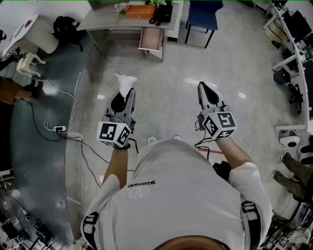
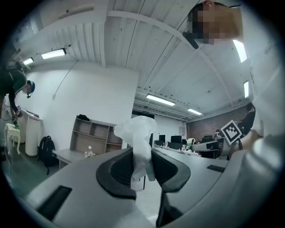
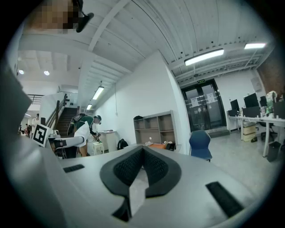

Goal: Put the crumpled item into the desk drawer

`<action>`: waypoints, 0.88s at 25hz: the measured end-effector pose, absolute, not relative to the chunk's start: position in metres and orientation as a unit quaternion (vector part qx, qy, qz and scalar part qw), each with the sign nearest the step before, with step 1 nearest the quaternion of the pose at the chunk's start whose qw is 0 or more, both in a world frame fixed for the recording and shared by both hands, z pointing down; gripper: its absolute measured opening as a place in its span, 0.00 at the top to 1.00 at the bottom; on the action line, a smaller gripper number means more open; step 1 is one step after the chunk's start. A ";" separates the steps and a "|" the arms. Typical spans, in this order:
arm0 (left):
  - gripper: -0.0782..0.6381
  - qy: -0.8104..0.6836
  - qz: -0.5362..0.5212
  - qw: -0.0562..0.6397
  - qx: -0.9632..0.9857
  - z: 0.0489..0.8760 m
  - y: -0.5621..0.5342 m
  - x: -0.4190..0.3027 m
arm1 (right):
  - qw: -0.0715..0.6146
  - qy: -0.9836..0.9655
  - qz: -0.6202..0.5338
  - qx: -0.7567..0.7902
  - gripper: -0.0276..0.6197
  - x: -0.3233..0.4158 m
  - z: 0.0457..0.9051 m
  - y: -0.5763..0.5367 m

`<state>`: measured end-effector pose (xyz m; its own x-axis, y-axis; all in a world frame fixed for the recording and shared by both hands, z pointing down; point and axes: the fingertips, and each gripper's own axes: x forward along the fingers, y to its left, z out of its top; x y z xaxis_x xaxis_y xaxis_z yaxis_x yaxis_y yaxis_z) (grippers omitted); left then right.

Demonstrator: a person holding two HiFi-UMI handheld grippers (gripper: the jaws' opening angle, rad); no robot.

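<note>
The crumpled item (image 1: 125, 81) is a white wad of thin paper or plastic. My left gripper (image 1: 124, 93) is shut on it, and it sticks up past the jaw tips. In the left gripper view the crumpled item (image 2: 138, 142) is pinched between the dark pads of the left gripper (image 2: 141, 156). My right gripper (image 1: 203, 87) is held level beside it, shut and empty, and in its own view the right gripper (image 3: 142, 152) has its pads meeting. Far ahead stands the desk (image 1: 105, 20) with its drawer (image 1: 151, 39) pulled open.
An orange box (image 1: 141, 10) and a dark phone lie on the desk. A blue chair (image 1: 201, 13) stands to its right. Cables and a power strip (image 1: 59, 129) trail over the floor at left. A backpack (image 1: 66, 27) and more desks (image 1: 293, 44) edge the room.
</note>
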<state>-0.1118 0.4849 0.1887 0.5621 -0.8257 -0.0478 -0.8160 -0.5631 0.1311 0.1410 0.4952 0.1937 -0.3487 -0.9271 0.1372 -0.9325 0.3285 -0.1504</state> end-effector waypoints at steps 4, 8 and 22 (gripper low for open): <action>0.76 -0.465 -0.054 0.049 0.882 0.189 0.483 -0.111 | 0.015 -0.816 0.102 0.569 0.96 0.141 0.196 0.493; 0.76 -0.464 -0.056 0.046 0.883 0.188 0.483 -0.113 | 0.013 -0.816 0.101 0.569 0.96 0.138 0.195 0.492; 0.76 -0.457 -0.055 0.067 0.885 0.212 0.474 -0.166 | 0.030 -0.812 0.099 0.575 0.96 0.079 0.203 0.483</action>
